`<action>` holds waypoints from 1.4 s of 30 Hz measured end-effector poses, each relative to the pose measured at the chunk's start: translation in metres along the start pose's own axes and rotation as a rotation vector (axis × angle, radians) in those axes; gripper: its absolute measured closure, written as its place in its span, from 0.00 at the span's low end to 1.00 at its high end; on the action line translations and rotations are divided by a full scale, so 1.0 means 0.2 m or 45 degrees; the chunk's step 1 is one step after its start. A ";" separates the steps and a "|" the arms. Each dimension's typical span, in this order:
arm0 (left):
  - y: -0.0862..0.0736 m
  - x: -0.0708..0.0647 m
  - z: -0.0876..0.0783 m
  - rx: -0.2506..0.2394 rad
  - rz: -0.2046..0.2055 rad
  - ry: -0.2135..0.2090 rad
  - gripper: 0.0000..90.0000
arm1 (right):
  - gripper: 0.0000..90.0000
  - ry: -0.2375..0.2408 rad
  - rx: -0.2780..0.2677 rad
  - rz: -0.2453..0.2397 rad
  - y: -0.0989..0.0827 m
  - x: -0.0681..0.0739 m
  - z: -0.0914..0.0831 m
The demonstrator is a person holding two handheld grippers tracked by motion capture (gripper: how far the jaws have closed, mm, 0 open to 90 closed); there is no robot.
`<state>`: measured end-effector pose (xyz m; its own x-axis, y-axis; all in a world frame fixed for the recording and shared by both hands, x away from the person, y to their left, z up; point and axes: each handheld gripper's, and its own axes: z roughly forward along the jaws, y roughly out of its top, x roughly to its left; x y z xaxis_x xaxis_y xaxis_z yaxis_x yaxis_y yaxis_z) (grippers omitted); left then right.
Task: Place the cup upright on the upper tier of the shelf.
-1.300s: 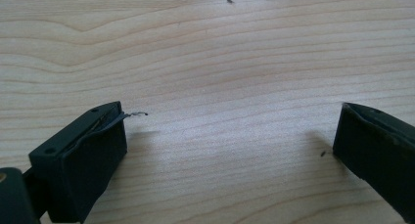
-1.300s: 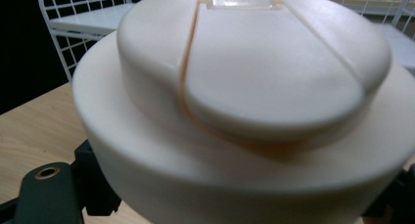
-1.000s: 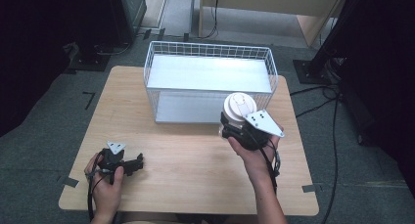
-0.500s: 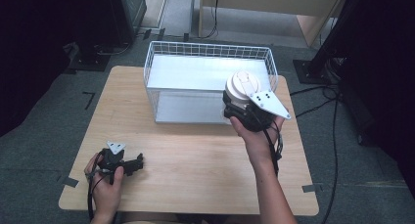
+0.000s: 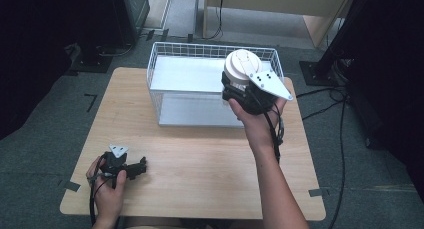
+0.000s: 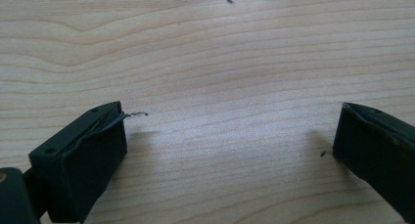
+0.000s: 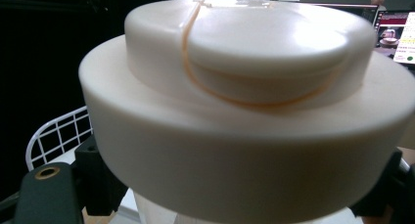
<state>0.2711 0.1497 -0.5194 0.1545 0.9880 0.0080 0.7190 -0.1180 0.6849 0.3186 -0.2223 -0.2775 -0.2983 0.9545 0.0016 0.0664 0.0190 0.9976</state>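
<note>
A cream-white round container with a flip-top lid (image 5: 242, 64) (image 7: 244, 101) is held in the air over the right part of the white wire basket (image 5: 170, 59). My right gripper (image 5: 234, 87) is shut on the container just below its wide lid, with a black jaw on each side in the right gripper view. My left gripper (image 5: 142, 166) rests on the wooden table (image 5: 200, 159) near its front left corner. Its jaws stand wide apart over bare wood in the left gripper view, so the left gripper (image 6: 230, 145) is open with nothing between its fingers.
The wire basket (image 7: 54, 136) stands at the back middle of the table and has a white floor. Dark equipment and cables lie on the carpet around the table. Monitors glow in the far background of the right gripper view.
My right gripper has carried the container up and away from the table's right side, over the basket's right part. The left gripper has stayed put.
</note>
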 end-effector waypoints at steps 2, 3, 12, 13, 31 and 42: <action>0.00 0.00 0.00 -0.003 -0.004 -0.001 0.00 | 0.18 0.005 0.001 0.007 0.01 0.00 0.03; 0.00 0.00 0.00 -0.003 -0.004 -0.001 0.00 | 0.18 0.009 0.000 0.009 0.02 0.00 0.05; 0.00 0.00 0.00 -0.001 -0.004 -0.002 0.00 | 0.18 -0.066 0.016 0.054 0.05 -0.04 0.24; 0.00 0.00 0.00 0.001 -0.001 -0.002 0.00 | 0.18 -0.081 0.013 0.055 0.05 -0.05 0.28; 0.00 -0.01 0.00 0.001 0.017 -0.018 0.00 | 0.18 -0.109 0.048 0.060 0.04 -0.04 0.54; 0.00 -0.01 0.00 0.001 0.017 -0.017 0.00 | 0.14 0.001 0.051 0.134 0.03 -0.09 0.51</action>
<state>0.2709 0.1476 -0.5192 0.1732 0.9849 0.0075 0.7174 -0.1313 0.6841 0.4217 -0.2096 -0.2785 -0.2883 0.9516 0.1060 0.1352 -0.0691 0.9884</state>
